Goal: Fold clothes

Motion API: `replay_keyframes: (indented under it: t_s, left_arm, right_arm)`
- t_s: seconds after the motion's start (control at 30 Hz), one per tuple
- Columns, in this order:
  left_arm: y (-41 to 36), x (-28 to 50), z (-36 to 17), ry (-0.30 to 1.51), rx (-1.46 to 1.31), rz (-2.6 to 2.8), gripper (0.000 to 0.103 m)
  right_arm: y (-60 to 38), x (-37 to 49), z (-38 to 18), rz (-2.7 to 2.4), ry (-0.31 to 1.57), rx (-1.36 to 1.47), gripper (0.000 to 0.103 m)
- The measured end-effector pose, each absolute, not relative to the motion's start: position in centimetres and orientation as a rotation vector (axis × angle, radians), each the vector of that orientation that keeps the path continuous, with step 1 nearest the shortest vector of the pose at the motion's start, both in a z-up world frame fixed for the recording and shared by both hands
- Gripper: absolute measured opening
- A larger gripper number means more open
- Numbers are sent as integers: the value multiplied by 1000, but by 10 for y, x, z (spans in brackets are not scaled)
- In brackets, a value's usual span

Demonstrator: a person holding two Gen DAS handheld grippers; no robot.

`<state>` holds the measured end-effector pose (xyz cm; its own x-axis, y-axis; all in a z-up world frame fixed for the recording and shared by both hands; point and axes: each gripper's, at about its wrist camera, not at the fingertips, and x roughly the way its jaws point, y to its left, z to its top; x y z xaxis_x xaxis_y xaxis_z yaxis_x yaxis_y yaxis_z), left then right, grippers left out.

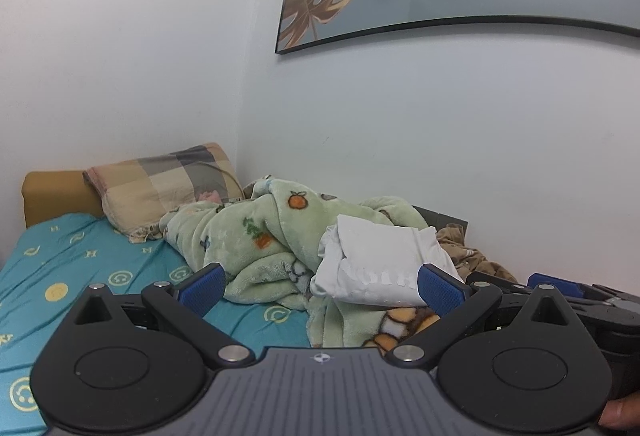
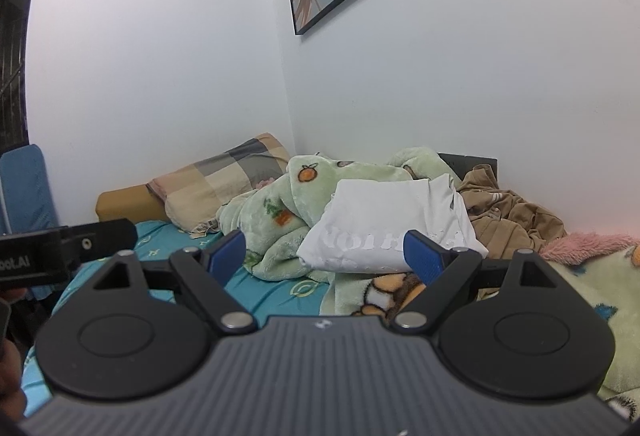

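Although a white garment [image 2: 384, 224] already lies folded into a compact packet on top of the green fleece blanket [image 1: 256, 236], the brown clothes [image 2: 512, 211] behind it, near the wall, are a crumpled heap, so I judge the task partly done with at least that item left. The white packet sits mid-bed, propped on the blanket's ridge and tilted.

Left tool [image 1: 320, 286]: jaws wide apart, nothing between the pads. Right tool [image 2: 326, 256]: same, wide and empty. Both hover short of the pile, side by side.

Room: bare turquoise sheet [image 1: 80, 276] to the left offers the flat folding area. Wall hems in the far side; checked pillow [image 1: 168, 183] blocks the head end. A pink fluffy item [image 2: 584, 242] crowds the right.
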<state>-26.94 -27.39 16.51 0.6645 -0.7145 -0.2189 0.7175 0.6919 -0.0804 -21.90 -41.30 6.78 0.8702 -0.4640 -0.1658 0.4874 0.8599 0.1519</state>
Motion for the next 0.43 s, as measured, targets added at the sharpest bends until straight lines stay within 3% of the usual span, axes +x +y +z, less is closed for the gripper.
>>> replay_keyframes:
  t_s: [0.43]
  left_arm:
    - [-268,-269,162,225,29,-797,103]
  right_arm:
    - [-405,-212,65,-487,148,190,87]
